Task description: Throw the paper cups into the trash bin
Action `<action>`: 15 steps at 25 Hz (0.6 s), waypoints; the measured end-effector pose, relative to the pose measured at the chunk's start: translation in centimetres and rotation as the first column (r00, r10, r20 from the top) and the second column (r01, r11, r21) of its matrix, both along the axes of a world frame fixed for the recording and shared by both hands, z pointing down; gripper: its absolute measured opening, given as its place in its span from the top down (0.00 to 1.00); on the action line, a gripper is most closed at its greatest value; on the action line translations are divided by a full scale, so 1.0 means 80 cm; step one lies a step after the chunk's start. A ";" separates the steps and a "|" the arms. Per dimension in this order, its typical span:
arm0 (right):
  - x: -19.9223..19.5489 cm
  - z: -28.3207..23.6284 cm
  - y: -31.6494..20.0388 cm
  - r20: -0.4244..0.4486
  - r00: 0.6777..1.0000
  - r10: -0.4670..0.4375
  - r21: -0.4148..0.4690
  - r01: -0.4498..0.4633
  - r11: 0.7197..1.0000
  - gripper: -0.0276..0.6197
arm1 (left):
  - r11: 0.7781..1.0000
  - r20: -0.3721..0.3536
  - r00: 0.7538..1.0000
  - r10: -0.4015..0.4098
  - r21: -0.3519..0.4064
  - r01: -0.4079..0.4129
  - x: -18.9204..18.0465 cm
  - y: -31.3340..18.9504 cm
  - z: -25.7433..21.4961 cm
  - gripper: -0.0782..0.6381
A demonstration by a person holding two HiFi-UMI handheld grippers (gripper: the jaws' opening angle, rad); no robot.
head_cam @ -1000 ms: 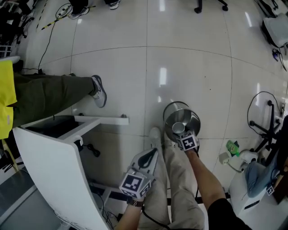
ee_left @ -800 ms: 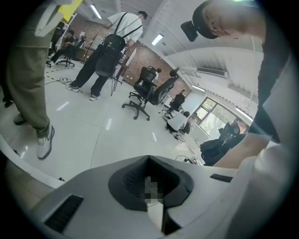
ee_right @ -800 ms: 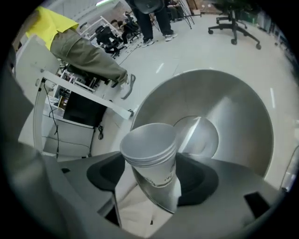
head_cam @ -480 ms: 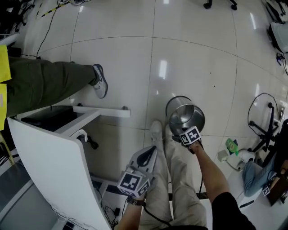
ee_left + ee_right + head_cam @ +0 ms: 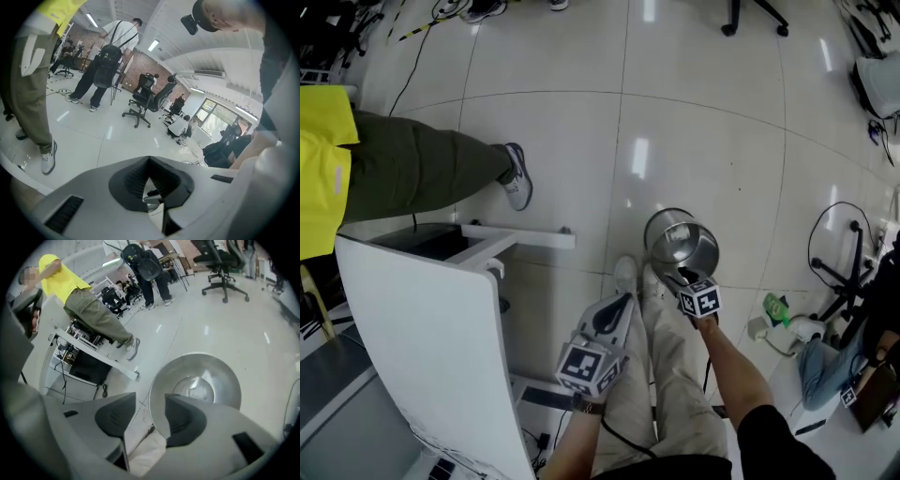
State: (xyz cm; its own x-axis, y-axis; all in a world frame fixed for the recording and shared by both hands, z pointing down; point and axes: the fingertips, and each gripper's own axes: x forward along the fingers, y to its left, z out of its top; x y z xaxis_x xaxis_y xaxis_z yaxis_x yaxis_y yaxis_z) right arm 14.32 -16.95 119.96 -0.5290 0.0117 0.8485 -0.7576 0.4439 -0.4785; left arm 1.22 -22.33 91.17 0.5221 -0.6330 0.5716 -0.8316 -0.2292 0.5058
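Bin (image 5: 225,376) stands mouth-up just past the jaws of my right gripper (image 5: 150,401), something pale at its bottom. Those jaws are closing, empty. My left gripper (image 5: 149,161) is pinched tight, empty.

The right claw (image 5: 682,278) has pulled back from over the bin's (image 5: 660,228) mouth to its near rim. Its jaws, spread wider a moment ago, are closing on nothing. The cup (image 5: 202,389) seen just ahead of the claw earlier now appears to lie at the bin's bottom.
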 end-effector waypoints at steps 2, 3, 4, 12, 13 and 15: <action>0.001 -0.036 -0.021 0.001 1.000 -0.004 0.087 0.004 0.996 0.80 | 1.000 0.007 1.000 0.008 0.030 -0.008 0.004 -0.014 -0.022 0.89; -0.001 -0.057 -0.034 0.004 1.000 -0.014 0.134 0.013 0.991 0.87 | 0.999 0.010 1.000 0.010 0.048 -0.010 0.006 -0.023 -0.036 0.89; -0.003 -0.080 -0.048 0.009 1.000 -0.022 0.180 0.020 0.983 0.95 | 0.998 0.012 1.000 0.011 0.067 -0.012 0.009 -0.032 -0.050 0.89; 0.009 -0.298 -0.124 0.062 0.996 0.061 0.485 -0.084 0.871 0.95 | 0.979 0.072 0.997 0.037 0.195 -0.050 0.045 -0.069 -0.172 0.89; 0.011 -0.329 -0.128 0.074 0.995 0.066 0.515 -0.095 0.852 0.95 | 0.977 0.078 0.997 0.030 0.209 -0.046 0.046 -0.070 -0.191 0.89; 0.016 -0.391 -0.146 0.103 0.992 0.071 0.581 -0.118 0.805 0.95 | 0.969 0.085 0.996 0.013 0.245 -0.034 0.046 -0.078 -0.229 0.89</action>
